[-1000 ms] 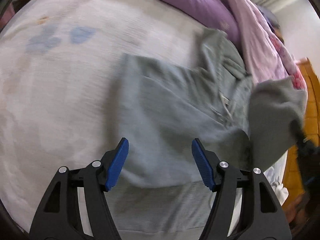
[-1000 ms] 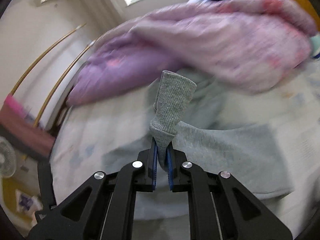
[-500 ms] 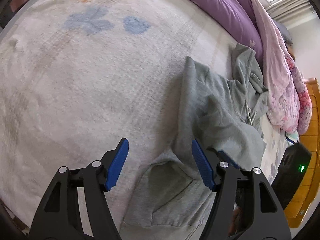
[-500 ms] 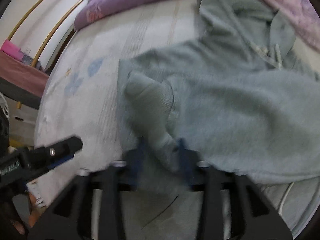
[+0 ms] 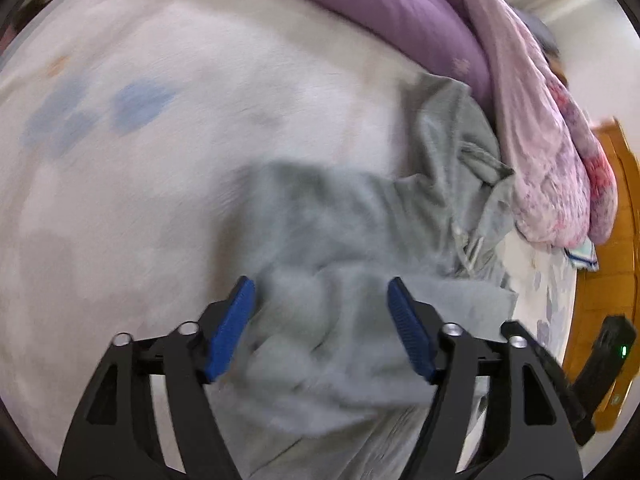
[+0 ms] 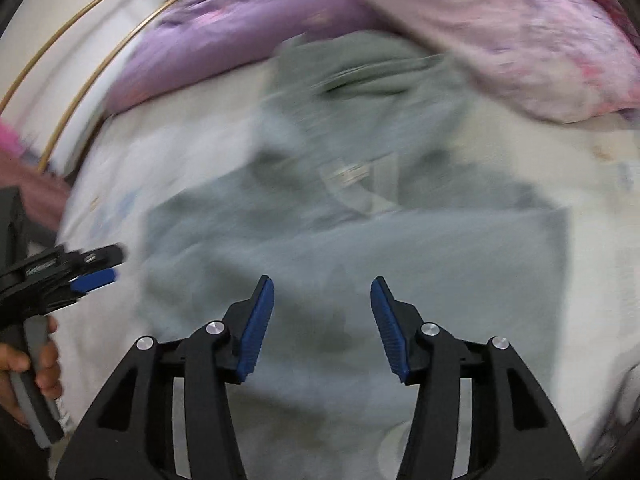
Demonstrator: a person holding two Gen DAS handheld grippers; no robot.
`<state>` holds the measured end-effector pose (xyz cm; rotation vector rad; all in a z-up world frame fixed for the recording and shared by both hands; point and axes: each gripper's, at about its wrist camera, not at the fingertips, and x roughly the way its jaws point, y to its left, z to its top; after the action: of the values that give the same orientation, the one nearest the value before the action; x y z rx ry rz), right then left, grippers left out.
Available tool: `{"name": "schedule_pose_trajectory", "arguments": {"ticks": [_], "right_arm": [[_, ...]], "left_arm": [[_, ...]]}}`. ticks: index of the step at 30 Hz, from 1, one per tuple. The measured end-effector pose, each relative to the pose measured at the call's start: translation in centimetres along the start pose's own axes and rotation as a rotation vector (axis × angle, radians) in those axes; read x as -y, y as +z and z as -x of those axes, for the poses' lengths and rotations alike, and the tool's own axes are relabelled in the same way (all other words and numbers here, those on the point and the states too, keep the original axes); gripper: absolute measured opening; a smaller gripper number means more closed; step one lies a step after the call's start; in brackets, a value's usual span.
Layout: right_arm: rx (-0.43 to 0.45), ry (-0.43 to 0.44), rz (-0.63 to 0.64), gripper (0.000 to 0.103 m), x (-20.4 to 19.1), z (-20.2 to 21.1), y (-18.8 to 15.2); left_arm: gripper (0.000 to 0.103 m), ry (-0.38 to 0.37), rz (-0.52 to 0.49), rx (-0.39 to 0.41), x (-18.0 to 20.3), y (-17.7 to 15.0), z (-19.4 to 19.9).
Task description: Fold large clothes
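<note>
A grey hoodie lies on the bed, hood toward the purple quilt, with a sleeve folded across its body. It also shows in the right wrist view, blurred by motion. My left gripper is open and empty, just above the hoodie's lower part. My right gripper is open and empty above the hoodie's body. The left gripper also shows at the left edge of the right wrist view, held by a hand.
A purple and pink quilt is heaped along the far side of the bed, touching the hood. The pale bedsheet spreads to the left. A wooden bed frame is at the right. Gold rails stand at the left.
My right gripper has let go of the grey sleeve and opened; the sleeve now lies across the hoodie's body. My left gripper has swung back over the hoodie, still open.
</note>
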<state>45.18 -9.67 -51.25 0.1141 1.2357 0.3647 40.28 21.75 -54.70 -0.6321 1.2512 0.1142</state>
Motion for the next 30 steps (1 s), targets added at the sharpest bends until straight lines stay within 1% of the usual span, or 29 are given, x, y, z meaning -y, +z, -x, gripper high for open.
{"name": "schedule_pose_trajectory", "arguments": {"ticks": [1, 2, 3, 4, 6, 7, 8, 10, 11, 12, 13, 15, 17, 19, 20, 21, 22, 24, 25, 26, 27, 28, 29, 30], "right_arm": [[0.000, -0.011, -0.023, 0.051, 1.5, -0.2, 1.0], [0.007, -0.013, -0.060, 0.052, 3.3, -0.5, 2.4], [0.006, 0.000, -0.091, 0.053, 4.7, -0.8, 3.5], [-0.002, 0.002, -0.129, 0.053, 6.3, -1.3, 5.0], [0.007, 0.004, -0.189, 0.054, 8.5, -2.0, 7.4], [0.005, 0.012, -0.225, 0.054, 9.5, -2.6, 8.9], [0.005, 0.010, -0.243, 0.055, 10.1, -3.1, 10.0], [-0.006, 0.004, -0.270, 0.061, 10.8, -4.3, 12.3], [-0.002, -0.003, -0.271, 0.061, 10.8, -4.9, 13.5], [-0.008, -0.010, -0.266, 0.062, 10.8, -5.7, 14.6], [-0.016, -0.012, -0.271, 0.062, 10.8, -6.4, 15.4], [-0.038, -0.023, -0.279, 0.062, 11.0, -8.1, 16.9], [-0.046, -0.013, -0.308, 0.062, 11.3, -9.3, 18.0], [-0.048, -0.002, -0.342, 0.062, 12.0, -10.1, 18.9], [-0.038, -0.010, -0.367, 0.062, 12.4, -10.4, 19.1], [-0.044, 0.000, -0.382, 0.062, 12.9, -10.8, 19.3], [-0.050, 0.005, -0.395, 0.062, 13.2, -11.2, 19.4], [-0.058, -0.003, -0.401, 0.061, 14.0, -11.7, 19.4], [-0.050, -0.004, -0.392, 0.051, 14.4, -11.7, 19.3], [-0.046, 0.013, -0.385, 0.038, 14.8, -11.5, 19.2], [-0.046, 0.022, -0.387, 0.034, 15.1, -11.5, 19.0], [-0.042, 0.034, -0.397, 0.027, 15.5, -11.3, 18.7], [-0.043, 0.043, -0.398, 0.022, 15.9, -11.2, 18.5], [-0.041, 0.042, -0.395, 0.019, 16.0, -11.2, 18.4]], "left_arm": [[0.075, 0.008, -0.027, -0.011, 1.2, 1.0, -1.0], [0.075, 0.019, -0.077, -0.013, 3.0, 2.4, -2.1], [0.075, 0.021, -0.112, -0.011, 4.4, 3.5, -3.1], [0.075, 0.015, -0.128, -0.021, 5.3, 4.5, -3.9], [0.075, 0.036, -0.141, -0.049, 7.4, 7.0, -5.9], [0.076, 0.025, -0.148, -0.052, 8.3, 8.1, -6.6], [0.075, 0.034, -0.157, -0.043, 9.7, 9.6, -7.5], [0.076, 0.080, -0.184, -0.043, 11.8, 11.3, -8.7], [0.076, 0.104, -0.209, -0.043, 12.8, 12.2, -9.3], [0.077, 0.147, -0.236, -0.038, 14.2, 13.3, -10.1], [0.078, 0.167, -0.251, -0.043, 15.1, 14.1, -10.8], [0.080, 0.177, -0.270, -0.047, 16.6, 15.7, -12.2], [0.081, 0.193, -0.258, -0.053, 17.5, 17.3, -13.4], [0.081, 0.181, -0.247, -0.057, 17.7, 18.3, -14.1], [0.081, 0.206, -0.245, -0.056, 17.7, 18.7, -14.5], [0.081, 0.242, -0.250, -0.058, 17.5, 19.1, -15.0], [0.081, 0.246, -0.252, -0.068, 17.0, 19.2, -15.3], [0.080, 0.208, -0.246, -0.068, 15.8, 19.3, -15.3], [0.078, 0.206, -0.248, -0.058, 15.3, 19.3, -15.1], [0.075, 0.214, -0.245, -0.048, 14.7, 19.4, -14.7], [0.073, 0.191, -0.233, -0.049, 13.9, 19.4, -14.3], [0.072, 0.164, -0.218, -0.050, 13.3, 19.4, -14.0], [0.068, 0.164, -0.214, -0.041, 12.5, 19.4, -13.7], [0.059, 0.183, -0.220, -0.037, 11.9, 19.5, -13.6]]}}
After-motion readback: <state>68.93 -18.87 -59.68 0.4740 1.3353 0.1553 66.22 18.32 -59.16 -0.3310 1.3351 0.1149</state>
